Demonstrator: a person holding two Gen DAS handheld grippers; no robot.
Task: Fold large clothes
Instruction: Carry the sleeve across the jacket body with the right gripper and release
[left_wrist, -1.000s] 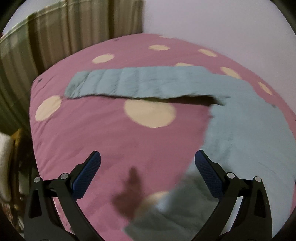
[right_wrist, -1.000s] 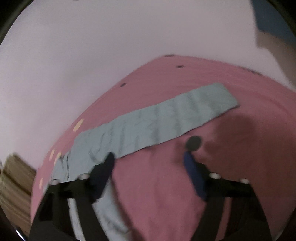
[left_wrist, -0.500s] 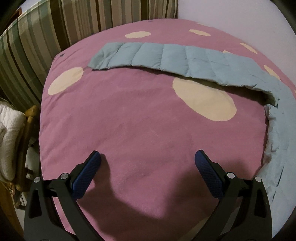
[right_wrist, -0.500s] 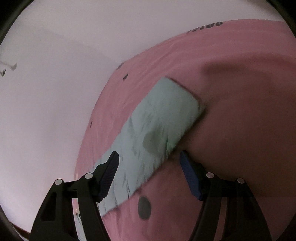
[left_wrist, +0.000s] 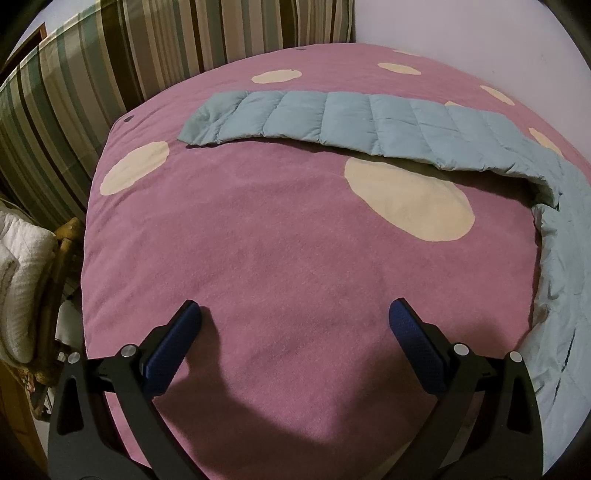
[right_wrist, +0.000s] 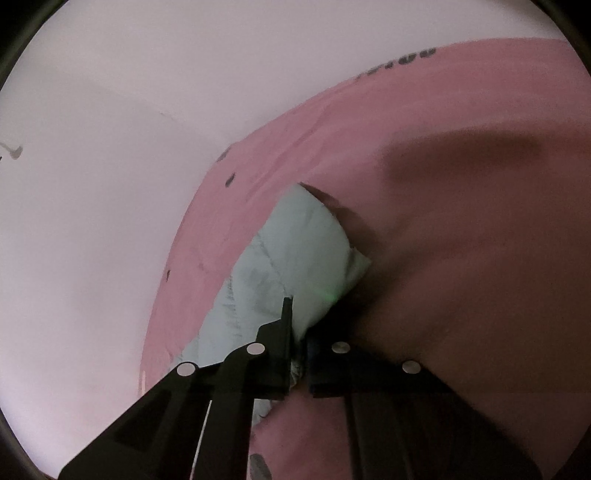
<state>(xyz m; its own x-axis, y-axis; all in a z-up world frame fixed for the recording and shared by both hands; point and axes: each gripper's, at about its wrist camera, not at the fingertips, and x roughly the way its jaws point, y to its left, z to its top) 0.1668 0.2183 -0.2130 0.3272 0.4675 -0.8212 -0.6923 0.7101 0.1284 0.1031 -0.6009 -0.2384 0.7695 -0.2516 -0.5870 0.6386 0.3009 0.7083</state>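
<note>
The right gripper (right_wrist: 295, 332) had just clamped onto the jacket (right_wrist: 295, 258) sleeve end; the left gripper (left_wrist: 295, 325) hung wide open, empty, over the bed (left_wrist: 277, 258).

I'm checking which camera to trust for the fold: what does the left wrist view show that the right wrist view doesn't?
Only the left wrist view shows the left gripper, open above bare pink blanket, with cream spots, one quilted blue sleeve laid flat, a striped curtain and white towels.

Only the right wrist view shows the right gripper, which has just closed on the end of a sleeve, and a plain wall.

Both show the blue garment lying on the pink blanket.
</note>
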